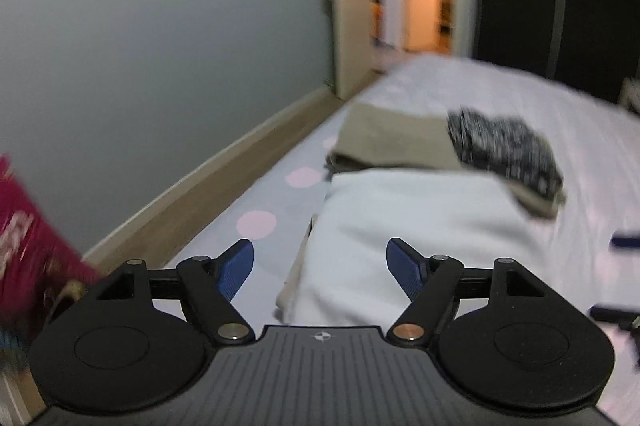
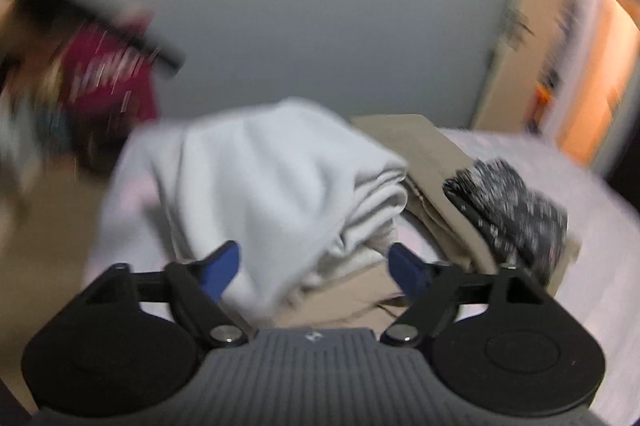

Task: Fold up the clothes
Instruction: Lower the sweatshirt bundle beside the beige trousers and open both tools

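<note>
Item: folded white fleece garment (image 2: 256, 162), soft, light, floppy.
I'd pinch its near edge; both hand-held grippers, left (image 1: 320, 268) and right (image 2: 314, 268), spread, empty.

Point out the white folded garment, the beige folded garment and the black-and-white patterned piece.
white folded garment (image 1: 408, 222): left wrist view, middle of its top face.
beige folded garment (image 1: 392, 140): left wrist view, its flat top.
black-and-white patterned piece (image 1: 504, 150): left wrist view, middle of the bundle.

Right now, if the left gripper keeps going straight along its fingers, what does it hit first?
Most likely the folded white garment: it lies directly ahead of the open left gripper, between the finger lines. The beige garment sits beyond it. Blur makes depth uncertain.
</note>
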`<state>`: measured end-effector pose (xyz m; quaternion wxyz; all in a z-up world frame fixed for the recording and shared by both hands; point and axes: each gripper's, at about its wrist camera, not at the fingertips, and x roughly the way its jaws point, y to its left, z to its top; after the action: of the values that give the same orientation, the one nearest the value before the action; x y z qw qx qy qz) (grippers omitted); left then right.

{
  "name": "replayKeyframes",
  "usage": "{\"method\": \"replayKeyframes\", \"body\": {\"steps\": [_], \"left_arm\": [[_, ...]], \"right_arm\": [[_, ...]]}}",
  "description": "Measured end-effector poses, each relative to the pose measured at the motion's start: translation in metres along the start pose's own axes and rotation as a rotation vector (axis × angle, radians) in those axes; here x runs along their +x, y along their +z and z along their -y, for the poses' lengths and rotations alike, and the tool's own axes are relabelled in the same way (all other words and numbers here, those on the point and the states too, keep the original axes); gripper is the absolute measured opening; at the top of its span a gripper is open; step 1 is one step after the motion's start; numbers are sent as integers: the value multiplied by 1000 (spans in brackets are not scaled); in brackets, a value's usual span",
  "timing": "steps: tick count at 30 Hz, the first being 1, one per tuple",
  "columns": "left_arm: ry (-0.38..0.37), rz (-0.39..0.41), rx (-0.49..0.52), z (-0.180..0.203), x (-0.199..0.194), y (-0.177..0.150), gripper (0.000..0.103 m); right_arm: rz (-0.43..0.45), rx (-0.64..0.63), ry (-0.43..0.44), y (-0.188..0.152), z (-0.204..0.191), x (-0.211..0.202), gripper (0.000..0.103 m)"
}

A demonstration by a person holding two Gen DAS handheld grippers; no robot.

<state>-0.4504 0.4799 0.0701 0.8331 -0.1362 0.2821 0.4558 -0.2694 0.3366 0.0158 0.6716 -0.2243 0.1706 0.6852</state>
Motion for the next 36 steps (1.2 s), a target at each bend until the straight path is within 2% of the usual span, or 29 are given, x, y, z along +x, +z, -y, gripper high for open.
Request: {"method": "replayKeyframes", "body": {"steps": [2,4,6,9,11,12,14,16,19,25,27,28,29,32,35,36], "left_arm": [[7,13,-100,7,-21,2,73],[-14,-24,-193,10,-35,9,73],[-29,-67,-232,12,-48,15,73],[-7,-46,-292,18,-66,19,73],[61,14,-375,12,-78,11,73],[96,45,-417,8,-84,7,73],[181,103,-505,-7,-96,-6,73],[208,126,-580,-18,-99,-11,73],[222,135,-580,-21,-95,-10,73],[206,115,-497,-12,-80,-2,73],[206,118,-470,-3,-79,-2,73],[201,115,-461,-1,-78,-2,73],[196,112,-452,0,-77,-2,73],[184,106,-438,6,-77,-3,73],[184,116,-461,2,-80,-4,73],[184,116,-461,2,-80,-4,73]], "right_arm": [[18,129,-9,12,-9,-4,93],[12,219,-38,21,-19,-9,97],[6,243,-71,31,-28,-10,98],[4,234,-140,46,-43,-11,100],[41,231,-116,51,-51,-11,102],[68,206,-74,50,-56,-6,102],[110,124,21,44,-69,14,102],[107,15,73,32,-86,42,102],[103,-125,139,18,-109,81,101],[97,-146,140,15,-140,128,101],[39,-180,114,6,-155,147,101],[16,-202,128,-1,-163,153,100],[6,-224,175,-8,-170,153,97],[-9,-288,299,-27,-189,151,96],[62,-343,316,-32,-201,140,96],[91,-344,292,-31,-202,138,96]]}}
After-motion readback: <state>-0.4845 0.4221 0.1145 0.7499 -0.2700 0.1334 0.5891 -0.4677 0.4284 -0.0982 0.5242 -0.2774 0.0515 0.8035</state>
